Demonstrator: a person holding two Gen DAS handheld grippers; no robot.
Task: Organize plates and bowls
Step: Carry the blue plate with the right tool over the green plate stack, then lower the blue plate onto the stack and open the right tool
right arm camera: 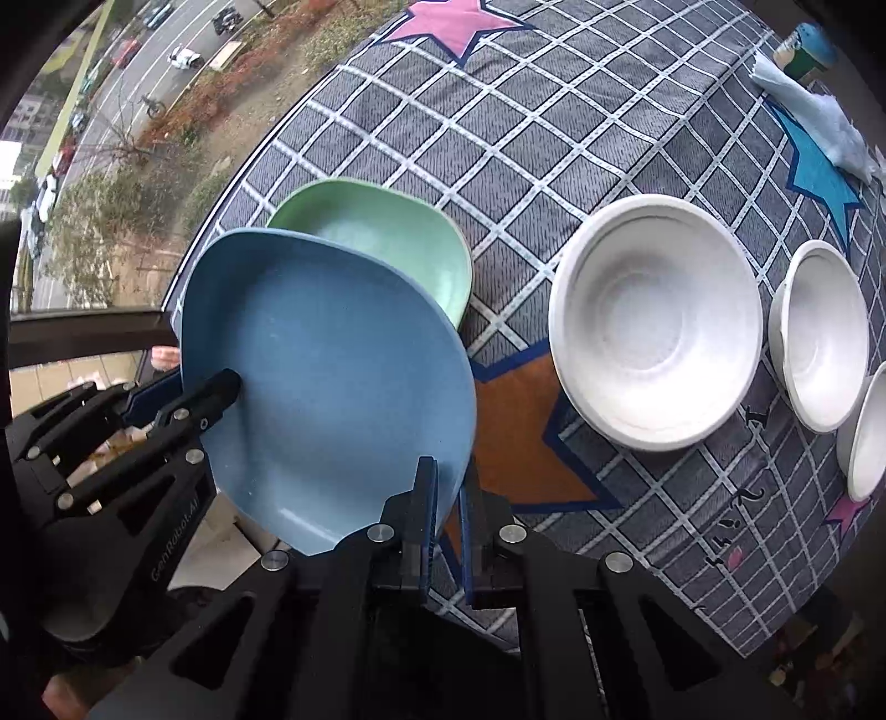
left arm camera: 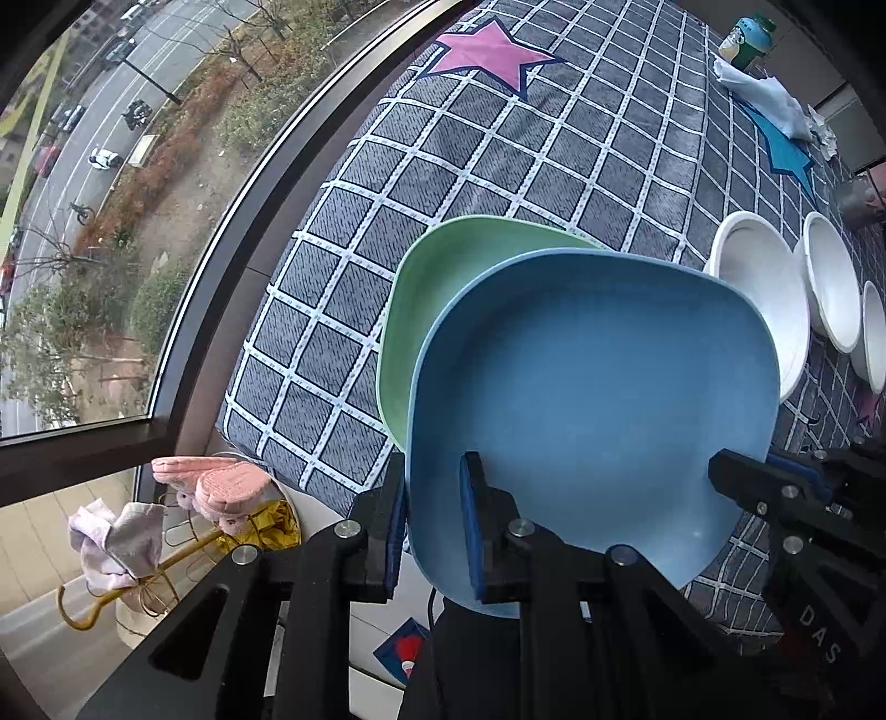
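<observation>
A blue square plate point(left arm camera: 598, 376) point(right arm camera: 332, 376) hangs tilted over the near left part of the checked cloth. My left gripper point(left arm camera: 434, 471) point(right arm camera: 188, 382) is shut on its left rim. On the opposite rim my right gripper point(right arm camera: 447, 476) point(left arm camera: 753, 465) is shut as well. A green plate point(left arm camera: 443, 288) point(right arm camera: 387, 232) lies on the cloth, partly hidden behind the blue one. To the right stands a row of three white bowls: a large one point(right arm camera: 653, 327) point(left arm camera: 758, 288), a middle one point(right arm camera: 825, 332) point(left arm camera: 830, 277) and one cut off by the frame edge point(right arm camera: 869, 432) point(left arm camera: 875, 338).
The grey checked cloth point(left arm camera: 498, 166) with star patches ends at a window point(left arm camera: 111, 221) on the left. A bottle point(left arm camera: 747, 39) and a crumpled white cloth point(left arm camera: 769, 99) sit at the far right. Below the near left edge, a wire basket point(left arm camera: 166, 554) holds pink slippers.
</observation>
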